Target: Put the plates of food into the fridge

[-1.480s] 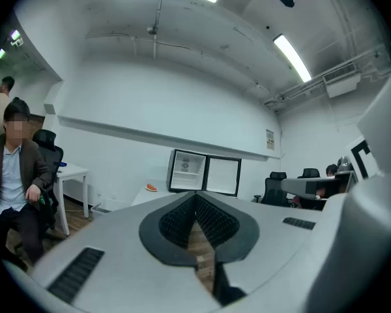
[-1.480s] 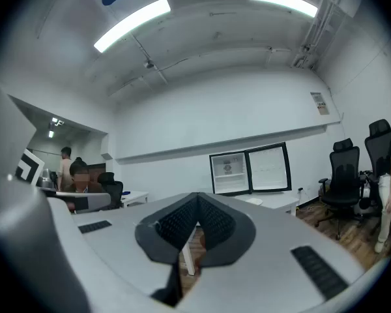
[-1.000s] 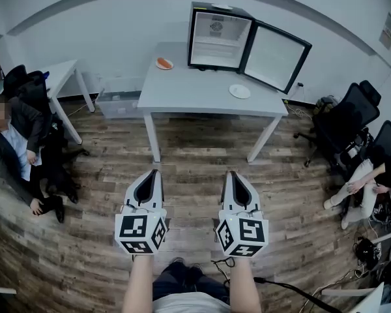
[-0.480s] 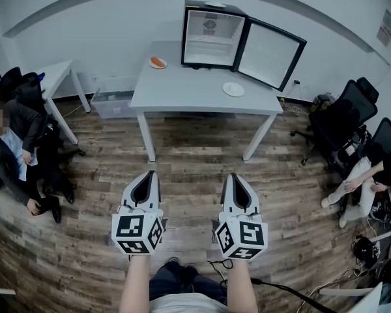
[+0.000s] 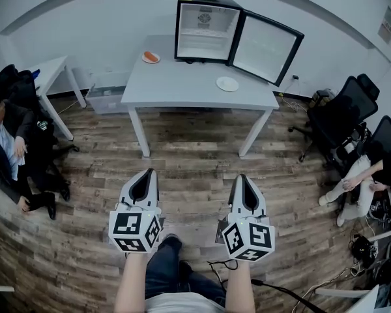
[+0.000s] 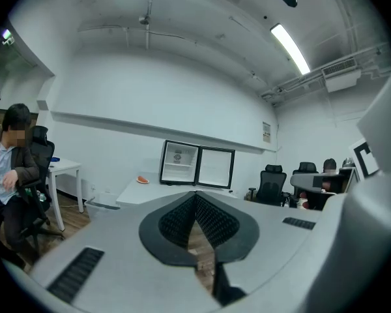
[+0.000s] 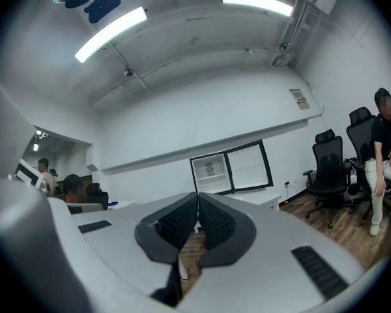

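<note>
Food plate & pale plate on table, well beyond left gripper & right gripper; both w/ jaws closed, empty, short of table.

Left plate: orange food, kind too small to tell. Right plate: contents indiscernible. Seated person: cut by left edge.

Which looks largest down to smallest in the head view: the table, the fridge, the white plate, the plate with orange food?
1. table
2. fridge, with its door open
3. white plate and plate with orange food: nearly alike. The white one lies nearer the camera, so I won't rank them.
</note>
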The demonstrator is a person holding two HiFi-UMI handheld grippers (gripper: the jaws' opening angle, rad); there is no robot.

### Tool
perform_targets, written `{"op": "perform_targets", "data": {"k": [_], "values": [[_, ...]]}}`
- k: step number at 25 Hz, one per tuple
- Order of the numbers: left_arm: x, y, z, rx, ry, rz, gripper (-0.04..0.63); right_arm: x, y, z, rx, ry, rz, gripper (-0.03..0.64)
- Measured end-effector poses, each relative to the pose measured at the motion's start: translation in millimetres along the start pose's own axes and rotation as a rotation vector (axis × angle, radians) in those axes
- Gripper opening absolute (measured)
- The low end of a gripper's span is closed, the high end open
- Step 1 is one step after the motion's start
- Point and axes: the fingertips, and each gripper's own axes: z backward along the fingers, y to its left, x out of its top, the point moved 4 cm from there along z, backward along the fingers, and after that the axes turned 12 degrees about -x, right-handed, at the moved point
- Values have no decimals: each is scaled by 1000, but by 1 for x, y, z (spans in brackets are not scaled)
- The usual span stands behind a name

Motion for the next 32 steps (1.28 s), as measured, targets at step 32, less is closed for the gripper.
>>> {"op": "perform_targets", "data": {"k": [32], "values": [[44, 143, -288, -115, 5, 46, 8, 29, -3, -285, -132, -21, 11, 14]]}}
